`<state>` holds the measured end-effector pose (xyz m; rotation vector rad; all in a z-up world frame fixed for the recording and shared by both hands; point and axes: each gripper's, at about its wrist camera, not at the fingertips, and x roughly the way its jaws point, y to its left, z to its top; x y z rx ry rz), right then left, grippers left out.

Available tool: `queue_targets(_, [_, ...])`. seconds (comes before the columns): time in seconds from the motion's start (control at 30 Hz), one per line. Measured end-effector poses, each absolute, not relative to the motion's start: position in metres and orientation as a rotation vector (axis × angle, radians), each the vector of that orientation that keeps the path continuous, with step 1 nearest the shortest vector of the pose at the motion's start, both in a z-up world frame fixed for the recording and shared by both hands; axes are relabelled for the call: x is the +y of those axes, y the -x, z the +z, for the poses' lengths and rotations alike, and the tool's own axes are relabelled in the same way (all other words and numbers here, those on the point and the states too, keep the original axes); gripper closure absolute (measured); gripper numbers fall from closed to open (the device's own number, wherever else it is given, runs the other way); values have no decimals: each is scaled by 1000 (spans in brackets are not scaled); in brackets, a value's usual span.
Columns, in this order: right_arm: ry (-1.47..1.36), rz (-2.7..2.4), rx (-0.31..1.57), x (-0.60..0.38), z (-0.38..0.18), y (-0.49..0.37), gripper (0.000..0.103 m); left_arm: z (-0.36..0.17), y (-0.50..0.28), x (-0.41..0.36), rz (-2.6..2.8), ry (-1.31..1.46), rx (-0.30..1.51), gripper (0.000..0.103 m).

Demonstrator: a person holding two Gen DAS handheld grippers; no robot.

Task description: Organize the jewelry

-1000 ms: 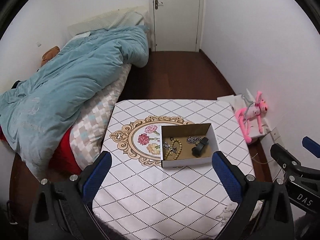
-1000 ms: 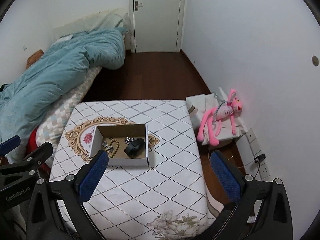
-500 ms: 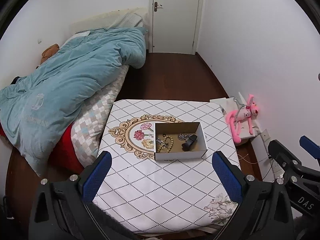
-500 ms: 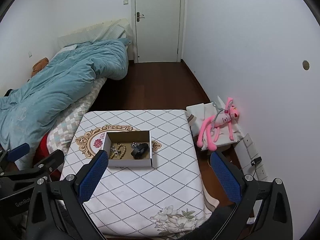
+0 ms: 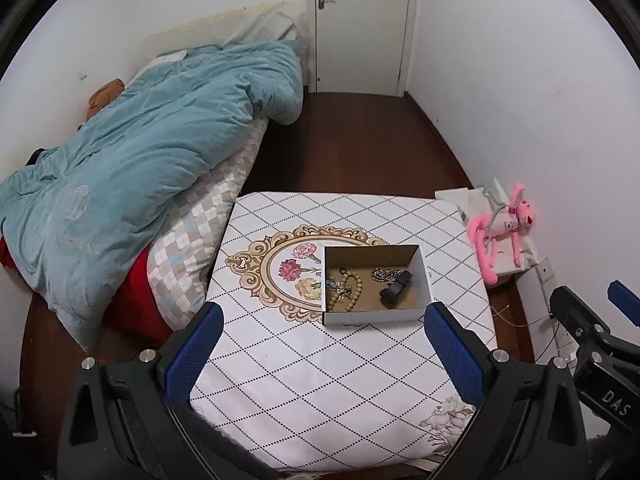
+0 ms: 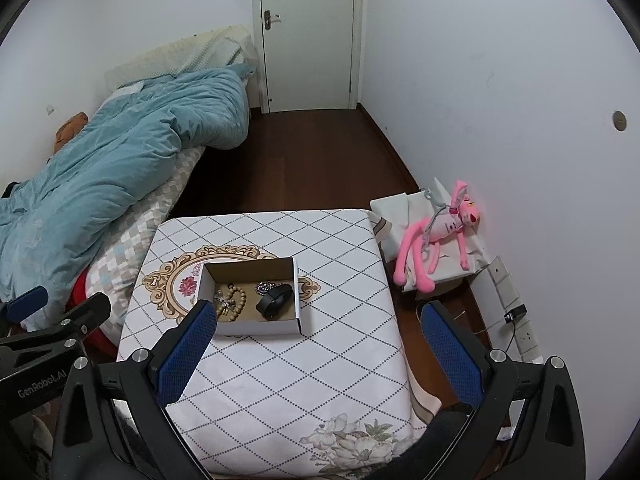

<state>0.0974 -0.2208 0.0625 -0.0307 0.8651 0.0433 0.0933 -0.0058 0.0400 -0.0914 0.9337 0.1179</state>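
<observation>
Both tongs held high above the table [image 5: 320, 380], well clear of everything on it.

Left tongs [image 5: 326, 356]: jaws spread wide, blue pads [image 5: 194, 350] far apart, nothing between them. Right tongs [image 6: 316, 354]: same, jaws fully spread, holding nothing. From the left wrist view the right tongs show at the lower right edge; from the right wrist view the left tongs show at the lower left edge, so the two sit side by side.

Box [image 5: 376, 290]: small open cardboard box with white outer walls, on the table ahead of both tongs. Seen from the left tongs it lies ahead and toward the right pad; seen from the right tongs it lies ahead and toward the left pad, whose tip overlaps the box's near left corner in the view.

Inside the box:
- bead bracelet [image 5: 350, 290], tan beads, in the left half
- a small silvery piece [image 5: 334, 283] lying against the beads; too small to tell what kind
- a silvery chain bunch [image 5: 383, 274] toward the far wall, right of middle
- black band [image 5: 396, 289], beside the chain, nearer the right wall

Table has a white cloth with a diamond grid and a gold floral frame [image 5: 276, 276]; the box covers the frame's right part.

Beyond the left tongs: bed with teal quilt [image 5: 152, 160]. Beyond the right tongs: pink plush toy [image 6: 436, 236] against the wall. Closed door [image 6: 308, 36] far ahead.
</observation>
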Motion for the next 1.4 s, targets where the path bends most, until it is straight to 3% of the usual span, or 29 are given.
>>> queue_targets(0.63, [90, 53, 1019, -199, 4, -159, 0, -9, -142, 6, 161, 75, 1089, 1])
queue_targets(1.4, [113, 55, 1060, -201, -7, -162, 0, -17, -143, 2, 112, 63, 1081, 0])
